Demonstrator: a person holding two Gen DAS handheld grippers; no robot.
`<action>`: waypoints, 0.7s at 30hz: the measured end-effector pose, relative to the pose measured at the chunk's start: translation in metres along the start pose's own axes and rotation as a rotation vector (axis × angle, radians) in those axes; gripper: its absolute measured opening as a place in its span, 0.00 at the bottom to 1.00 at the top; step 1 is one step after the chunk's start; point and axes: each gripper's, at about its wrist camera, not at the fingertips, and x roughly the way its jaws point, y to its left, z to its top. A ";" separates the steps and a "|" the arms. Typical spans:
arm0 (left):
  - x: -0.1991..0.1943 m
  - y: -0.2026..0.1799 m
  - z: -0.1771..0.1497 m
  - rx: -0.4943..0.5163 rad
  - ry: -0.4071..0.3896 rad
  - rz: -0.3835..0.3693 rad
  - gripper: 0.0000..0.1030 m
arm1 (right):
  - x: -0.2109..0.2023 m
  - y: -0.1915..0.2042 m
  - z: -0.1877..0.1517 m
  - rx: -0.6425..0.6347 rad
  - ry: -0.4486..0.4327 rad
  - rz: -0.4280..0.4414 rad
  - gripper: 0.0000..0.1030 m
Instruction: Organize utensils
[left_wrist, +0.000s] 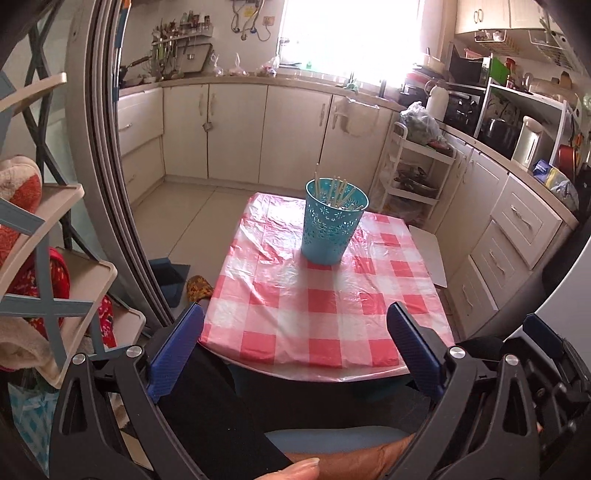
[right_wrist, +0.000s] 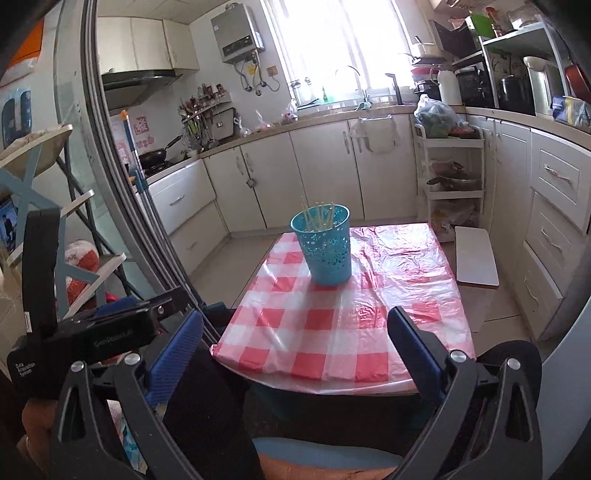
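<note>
A teal perforated holder (left_wrist: 333, 221) stands upright on a small table with a red-and-white checked cloth (left_wrist: 317, 317). Several pale chopsticks (left_wrist: 338, 190) stand inside it. The holder (right_wrist: 324, 245), the chopsticks (right_wrist: 320, 214) and the cloth (right_wrist: 332, 332) also show in the right wrist view. My left gripper (left_wrist: 295, 347) is open and empty, held back from the table's near edge. My right gripper (right_wrist: 295, 347) is open and empty, also short of the near edge. The left gripper's body (right_wrist: 96, 332) shows at the left of the right wrist view.
A white rolling cart (left_wrist: 417, 177) stands beyond the table at the right. A white board (right_wrist: 474, 254) leans by the drawers on the right. A shelf rack (left_wrist: 44, 258) with cloths stands left. A sliding door frame (left_wrist: 110, 177) runs along the left. Cabinets line the far wall.
</note>
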 end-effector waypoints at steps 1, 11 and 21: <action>-0.004 -0.003 -0.004 0.020 -0.011 0.016 0.93 | 0.002 0.004 -0.002 -0.016 0.013 -0.001 0.93; -0.025 -0.007 -0.013 0.068 -0.056 0.114 0.93 | -0.014 0.009 -0.003 -0.025 -0.027 -0.020 0.93; -0.030 -0.002 -0.013 0.067 -0.045 0.111 0.93 | -0.016 0.009 -0.004 -0.023 -0.023 -0.029 0.93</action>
